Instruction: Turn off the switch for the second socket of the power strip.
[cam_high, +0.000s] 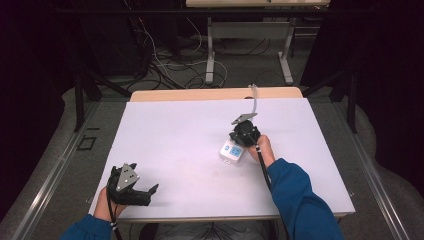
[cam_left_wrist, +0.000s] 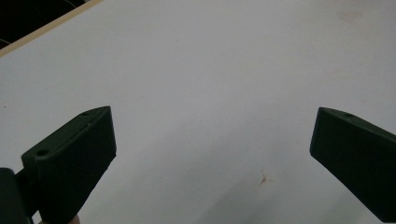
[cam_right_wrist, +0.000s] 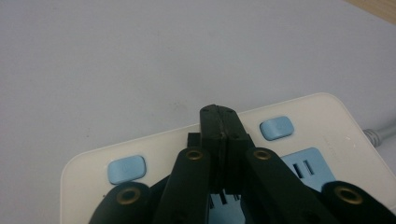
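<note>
A white power strip (cam_high: 232, 152) with blue sockets and blue buttons lay on the white worktop (cam_high: 190, 145), right of its middle, a grey cable (cam_high: 255, 100) running from it toward the far edge. The right tongs (cam_high: 245, 134) hung over the strip, their jaws pressed together with nothing between them, the tips above the strip between its two blue buttons (cam_right_wrist: 276, 128). The left tongs (cam_high: 142, 192) rested near the front left corner, jaws wide apart above bare worktop.
</note>
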